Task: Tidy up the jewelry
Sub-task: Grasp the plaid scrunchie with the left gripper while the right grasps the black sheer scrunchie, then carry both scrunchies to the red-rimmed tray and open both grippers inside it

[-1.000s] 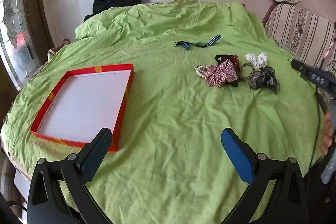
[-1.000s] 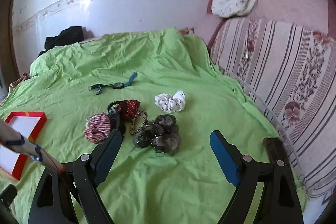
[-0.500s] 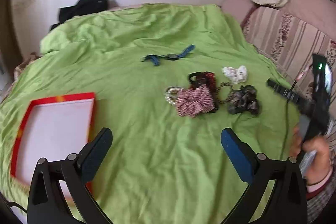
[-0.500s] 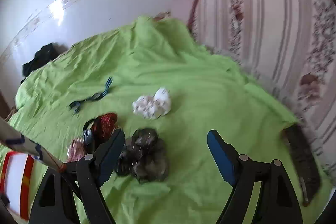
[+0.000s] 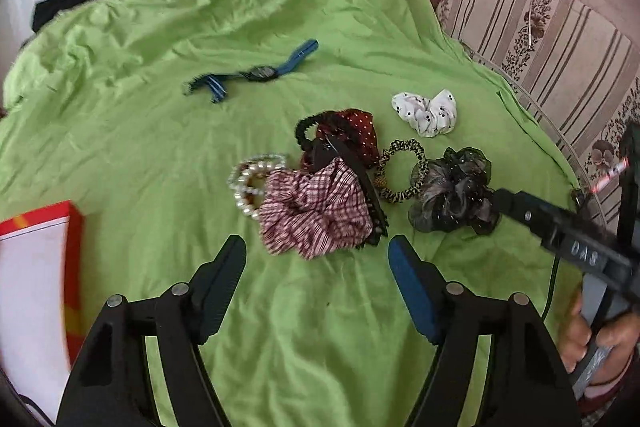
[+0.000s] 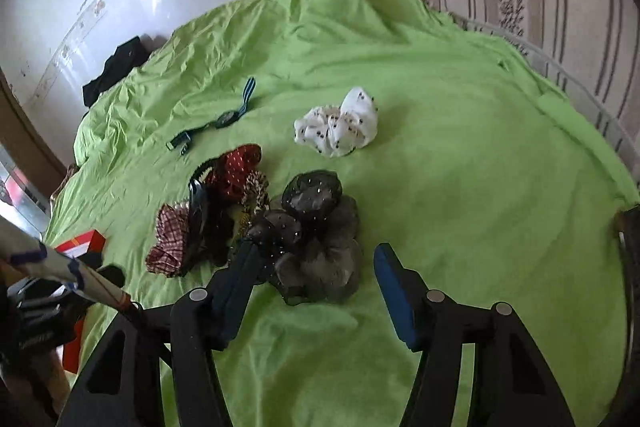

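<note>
Left wrist view: red-rimmed flat box with white inside is cut off at the left edge, blurred. Black hair claw is half buried between the red-and-white checked scrunchie and the dark red dotted scrunchie; the pearl bead bracelet is partly tucked under the checked one. Blue-strapped wristwatch lies apart, further up the green bedsheet. Left gripper is tilted down just short of the checked scrunchie, jaws closing, nothing between them. A hand at the right edge holds the other tool.

Right wrist view: pile's left side is smeared and overlapped, items hard to separate. Right gripper points down, jaws closing around the grey sheer sparkly scrunchie; left finger is against its fabric, right finger clear. White black-dotted scrunchie sits alone beyond.
</note>
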Demonstrator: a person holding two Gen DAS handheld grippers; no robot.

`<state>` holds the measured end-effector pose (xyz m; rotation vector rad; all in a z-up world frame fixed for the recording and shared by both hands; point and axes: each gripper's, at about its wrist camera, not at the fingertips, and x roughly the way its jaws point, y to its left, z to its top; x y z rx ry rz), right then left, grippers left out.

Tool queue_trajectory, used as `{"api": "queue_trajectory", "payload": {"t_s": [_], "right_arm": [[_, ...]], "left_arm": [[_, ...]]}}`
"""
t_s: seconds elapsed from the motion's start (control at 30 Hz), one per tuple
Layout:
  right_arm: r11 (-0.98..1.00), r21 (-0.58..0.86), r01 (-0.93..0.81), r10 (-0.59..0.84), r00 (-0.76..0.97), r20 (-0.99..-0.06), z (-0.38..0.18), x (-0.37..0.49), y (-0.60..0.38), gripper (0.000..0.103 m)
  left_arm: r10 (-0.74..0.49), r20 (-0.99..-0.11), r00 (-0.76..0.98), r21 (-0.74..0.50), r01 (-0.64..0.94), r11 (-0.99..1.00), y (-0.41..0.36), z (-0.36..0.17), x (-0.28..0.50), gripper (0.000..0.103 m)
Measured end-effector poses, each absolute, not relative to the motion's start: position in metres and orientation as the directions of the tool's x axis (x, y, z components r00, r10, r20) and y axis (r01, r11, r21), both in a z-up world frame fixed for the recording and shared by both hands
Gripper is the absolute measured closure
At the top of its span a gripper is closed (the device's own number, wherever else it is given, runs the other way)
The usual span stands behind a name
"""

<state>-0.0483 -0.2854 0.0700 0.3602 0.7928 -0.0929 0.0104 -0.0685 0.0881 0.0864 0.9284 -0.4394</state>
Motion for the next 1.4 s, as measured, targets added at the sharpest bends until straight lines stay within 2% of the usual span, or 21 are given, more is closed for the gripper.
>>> {"api": "queue_trajectory", "payload": {"t_s": [0.3, 0.33, 0.37, 0.43, 0.47, 0.53, 0.73, 0.87, 1.0, 1.2, 1.4], "right_arm": [[0.91, 0.357, 0.212, 0.13, 0.67, -0.731, 0.046, -0.024, -0.289, 0.037], [0.908, 0.364, 0.207, 0.143, 0.665, -0.733, 0.044, -0.022, -0.289, 0.048], [0.905, 0.377, 0.196, 0.164, 0.658, -0.735, 0.041, -0.02, -0.287, 0.07], [0.906, 0.382, 0.182, 0.182, 0.648, -0.74, 0.04, -0.019, -0.285, 0.076], [0.908, 0.379, 0.176, 0.18, 0.655, -0.734, 0.042, -0.02, -0.284, 0.083], [0.908, 0.387, 0.158, 0.188, 0.672, -0.716, 0.048, -0.025, -0.283, 0.088], [0.885, 0.448, 0.129, 0.227, 0.72, -0.655, 0.068, -0.046, -0.282, 0.09], [0.847, 0.528, 0.067, 0.307, 0.749, -0.587, 0.084, -0.07, -0.275, 0.09], [0.792, 0.611, 0.0, 0.413, 0.736, -0.536, 0.088, -0.093, -0.257, 0.09], [0.832, 0.555, -0.003, 0.406, 0.684, -0.605, 0.074, -0.116, -0.219, 0.09], [0.85, 0.526, -0.025, 0.41, 0.659, -0.631, 0.076, -0.125, -0.189, 0.09]], "left_arm": [[-0.363, -0.838, 0.408, -0.185, 0.414, 0.891, -0.093, 0.05, 0.051, 0.032], [-0.364, -0.839, 0.405, -0.19, 0.409, 0.892, -0.094, 0.049, 0.052, 0.056], [-0.361, -0.846, 0.393, -0.197, 0.399, 0.895, -0.094, 0.047, 0.054, 0.091], [-0.367, -0.855, 0.367, -0.228, 0.368, 0.901, -0.09, 0.044, 0.055, 0.092], [-0.375, -0.846, 0.377, -0.239, 0.36, 0.902, -0.086, 0.047, 0.052, 0.092], [-0.376, -0.836, 0.399, -0.236, 0.356, 0.904, -0.077, 0.057, 0.043, 0.093], [-0.44, -0.785, 0.435, -0.312, 0.337, 0.889, -0.033, 0.095, 0.004, 0.093], [-0.485, -0.754, 0.443, -0.372, 0.319, 0.871, -0.003, 0.112, -0.027, 0.093], [-0.472, -0.752, 0.461, -0.364, 0.307, 0.879, 0.021, 0.119, -0.061, 0.092], [-0.443, -0.75, 0.491, -0.358, 0.262, 0.896, 0.058, 0.116, -0.092, 0.092], [-0.364, -0.748, 0.555, -0.302, 0.204, 0.931, 0.101, 0.125, -0.106, 0.092]]}}
